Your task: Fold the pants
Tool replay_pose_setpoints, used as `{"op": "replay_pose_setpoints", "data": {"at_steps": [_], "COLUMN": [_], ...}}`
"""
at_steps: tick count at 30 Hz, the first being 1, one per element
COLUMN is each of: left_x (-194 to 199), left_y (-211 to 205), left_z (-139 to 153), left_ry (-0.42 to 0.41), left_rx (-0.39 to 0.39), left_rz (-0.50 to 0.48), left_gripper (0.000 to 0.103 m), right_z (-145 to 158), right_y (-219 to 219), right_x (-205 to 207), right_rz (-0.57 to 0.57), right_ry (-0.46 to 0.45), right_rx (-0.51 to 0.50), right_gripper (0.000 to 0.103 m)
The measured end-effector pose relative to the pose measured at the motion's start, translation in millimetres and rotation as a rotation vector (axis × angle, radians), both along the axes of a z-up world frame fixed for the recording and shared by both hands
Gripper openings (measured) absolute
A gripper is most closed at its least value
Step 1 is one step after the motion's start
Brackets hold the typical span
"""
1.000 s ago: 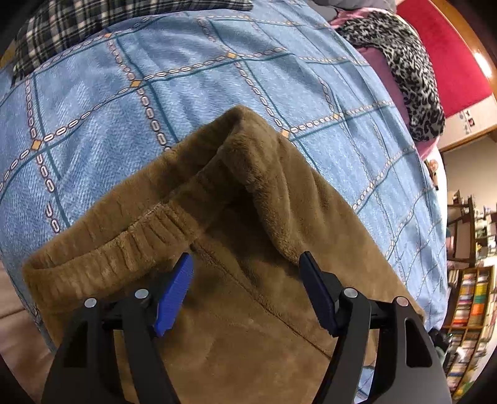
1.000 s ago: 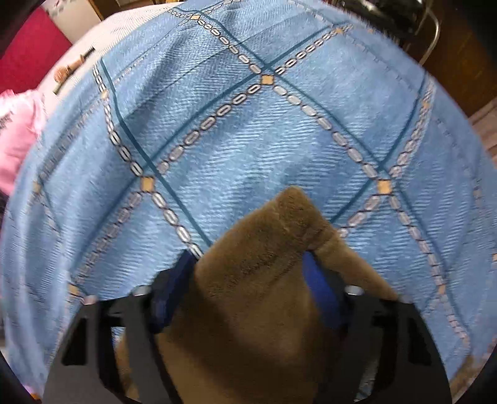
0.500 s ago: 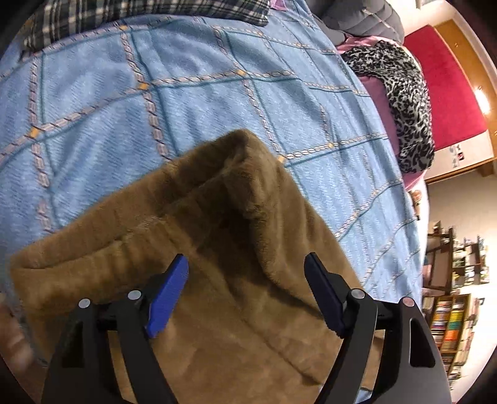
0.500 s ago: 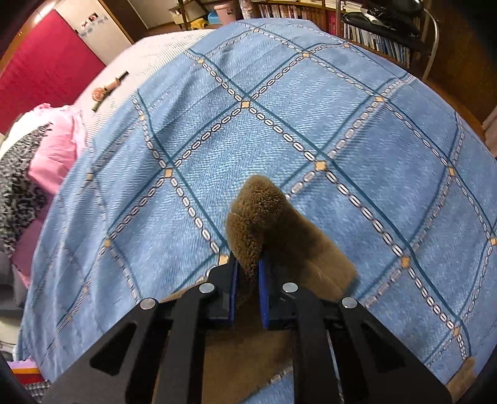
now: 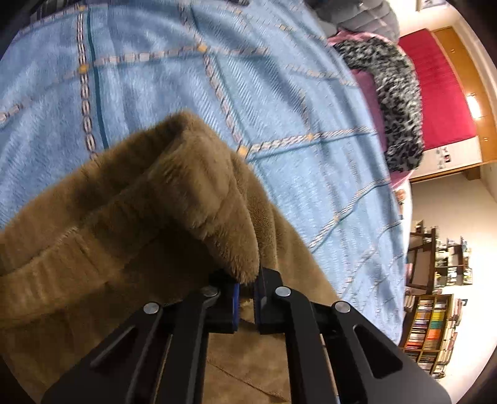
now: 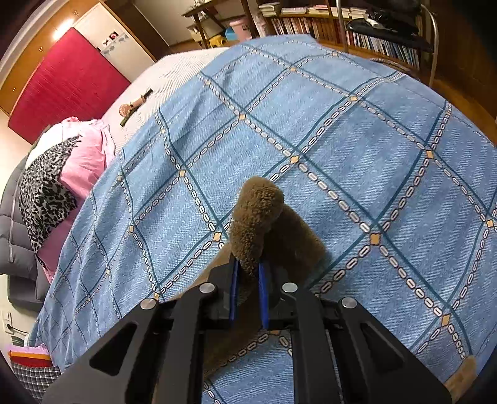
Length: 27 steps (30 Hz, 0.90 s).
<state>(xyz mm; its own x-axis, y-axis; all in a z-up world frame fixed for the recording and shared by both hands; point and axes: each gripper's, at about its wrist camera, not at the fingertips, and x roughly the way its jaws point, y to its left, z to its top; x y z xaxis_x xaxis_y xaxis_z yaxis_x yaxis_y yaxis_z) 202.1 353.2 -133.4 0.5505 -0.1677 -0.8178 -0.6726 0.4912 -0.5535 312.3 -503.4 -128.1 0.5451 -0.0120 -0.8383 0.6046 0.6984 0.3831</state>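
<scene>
The brown fleece pants (image 5: 130, 236) lie on a blue patterned bedspread (image 5: 217, 77). My left gripper (image 5: 247, 298) is shut on a fold of the pants near the ribbed waistband (image 5: 56, 270), with fabric bunched up over its fingers. My right gripper (image 6: 248, 295) is shut on another part of the brown pants (image 6: 257, 217), lifted above the bedspread (image 6: 341, 140); a tuft of fabric sticks up between its blue pads.
A pile of leopard-print and pink clothes (image 6: 56, 180) lies at the bed's far side, also in the left wrist view (image 5: 394, 102). Bookshelves (image 5: 431, 329) and a chair (image 6: 388, 28) stand beyond the bed. A red panel (image 6: 62, 80) covers the wall.
My left gripper has closed on the waistband fold and lifted it. My right gripper closed on the pants earlier and has risen higher above the bed.
</scene>
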Motion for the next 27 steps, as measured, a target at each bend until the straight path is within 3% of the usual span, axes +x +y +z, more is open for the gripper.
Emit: {"op": "replay_pose_setpoints", "data": {"at_steps": [5,11,21,27], "left_x": [-25.3,-54.8,-125.5,-172.9], "left_y": [14.3,18.7,26.1,34.7], "left_z": [44.0,77.3,103.1,97.1], "left_ry": [-0.107,-0.162,-0.199,-0.169], "left_rx": [0.0,-0.019,-0.007,0.011], "left_rz": [0.002,-0.039,-0.097,-0.126], "left_gripper": [0.004,0.004,0.004,0.004], "right_z": [15.9,38.0,95.5,86.8], "right_y": [6.2,9.9,12.7,19.2], "right_x": [-22.9,-63.7,-193.7,-276.5], "right_rz": [0.005,0.003,-0.021,-0.045], "right_ry": [-0.045,-0.086,-0.185,-0.173], "right_rx": [-0.076,-0.127,-0.165,-0.155], "right_gripper": [0.01,0.009,0.009,0.009]}}
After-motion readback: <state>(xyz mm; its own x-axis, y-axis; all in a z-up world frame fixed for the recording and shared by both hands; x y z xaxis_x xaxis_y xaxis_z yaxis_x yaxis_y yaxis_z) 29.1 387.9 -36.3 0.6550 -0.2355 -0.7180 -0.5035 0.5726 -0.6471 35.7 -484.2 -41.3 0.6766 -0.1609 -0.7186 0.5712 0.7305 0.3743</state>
